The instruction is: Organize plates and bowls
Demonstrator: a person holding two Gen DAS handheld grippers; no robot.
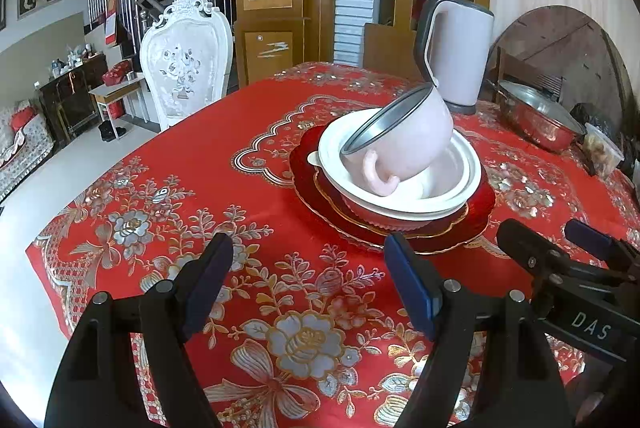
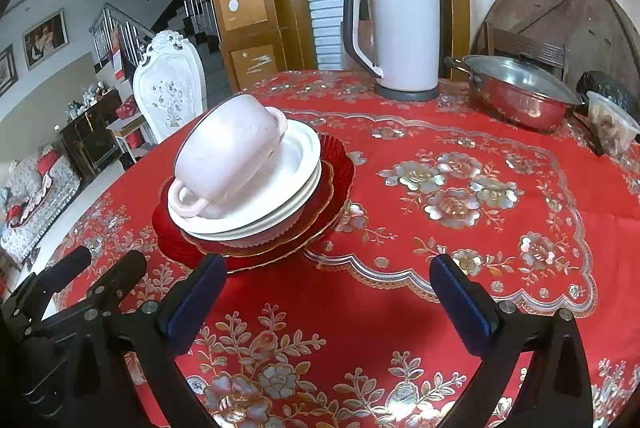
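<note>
The pink two-handled bowl (image 1: 404, 140) lies tipped on its side in the white bowl (image 1: 460, 196), rim facing away from the kettle (image 1: 460, 52), nearer the left gripper (image 1: 308, 284); both it and the right gripper (image 2: 328, 302) gape wide, empty.

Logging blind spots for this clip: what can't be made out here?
- Tilted pink two-handled bowl: inside hidden in both views; its mouth faces away.
- White ceramic dish: floor partly covered by the bowl.
- Lidded steel pot: contents hidden.
- Clear plastic tub: contents blurred at frame edge.
</note>
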